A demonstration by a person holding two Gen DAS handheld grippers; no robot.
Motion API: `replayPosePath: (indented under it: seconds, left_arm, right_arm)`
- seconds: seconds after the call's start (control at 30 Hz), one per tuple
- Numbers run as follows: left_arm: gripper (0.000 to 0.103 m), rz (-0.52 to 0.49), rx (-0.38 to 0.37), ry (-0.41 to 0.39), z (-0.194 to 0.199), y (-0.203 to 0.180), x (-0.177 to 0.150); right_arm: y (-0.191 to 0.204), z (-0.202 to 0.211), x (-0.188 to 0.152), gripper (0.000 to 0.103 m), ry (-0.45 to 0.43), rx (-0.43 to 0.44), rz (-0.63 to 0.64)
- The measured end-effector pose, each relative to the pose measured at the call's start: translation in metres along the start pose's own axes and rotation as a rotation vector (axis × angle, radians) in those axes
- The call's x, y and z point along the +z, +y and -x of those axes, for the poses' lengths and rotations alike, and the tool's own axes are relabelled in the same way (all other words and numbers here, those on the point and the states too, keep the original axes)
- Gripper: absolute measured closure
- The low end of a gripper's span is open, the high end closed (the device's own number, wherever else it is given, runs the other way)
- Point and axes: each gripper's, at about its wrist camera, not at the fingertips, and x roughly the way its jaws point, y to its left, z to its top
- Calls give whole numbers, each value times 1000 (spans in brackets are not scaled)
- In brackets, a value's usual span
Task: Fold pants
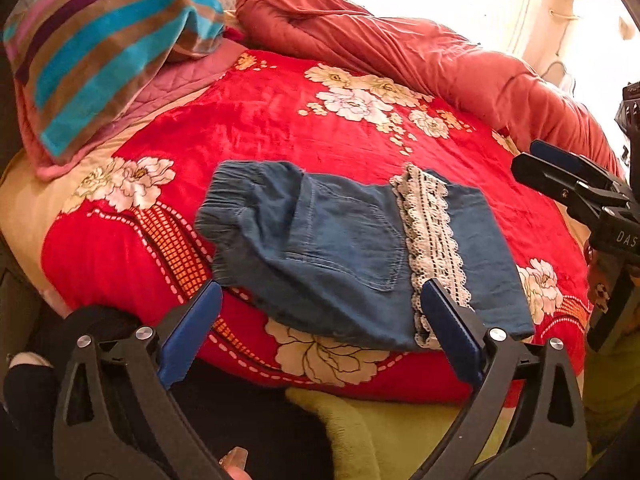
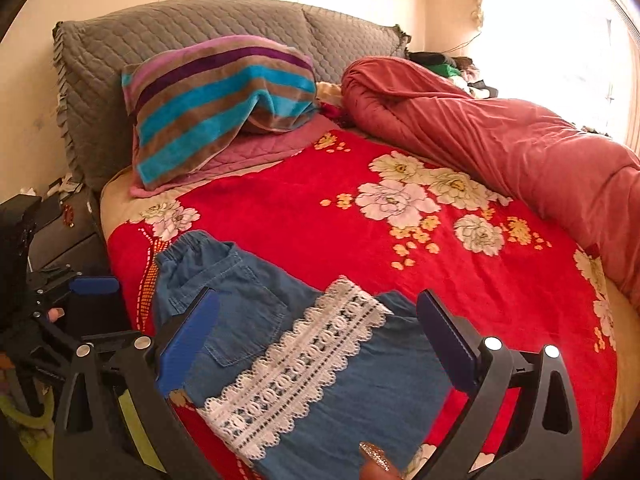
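Observation:
Folded blue denim pants (image 1: 352,248) with a white lace band (image 1: 432,236) lie near the front edge of a bed, on a red flowered blanket (image 1: 260,120). My left gripper (image 1: 320,316) is open, its blue pads wide apart just in front of the pants' near edge, holding nothing. In the right wrist view the pants (image 2: 248,312) lie flat with the lace band (image 2: 296,372) running across them. My right gripper (image 2: 320,340) is open above them with nothing pinched. It also shows at the right edge of the left wrist view (image 1: 532,160).
A striped pillow (image 2: 216,100) leans on a grey quilted headboard (image 2: 180,28) at the back left. A rolled red quilt (image 2: 500,136) runs along the far right side. A dark nightstand (image 2: 60,232) stands left of the bed; green cloth (image 1: 392,432) lies below its front edge.

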Motion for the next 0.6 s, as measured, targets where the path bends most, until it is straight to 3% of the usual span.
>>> replayPosePath:
  seconds: [0.43, 0.6]
  left_arm:
    - [10, 104, 1, 12, -9, 42, -4]
    - [10, 164, -46, 12, -17, 60, -6]
  right_arm:
    - [40, -63, 28, 5, 105, 91, 76]
    - [54, -94, 38, 5, 165, 147, 99]
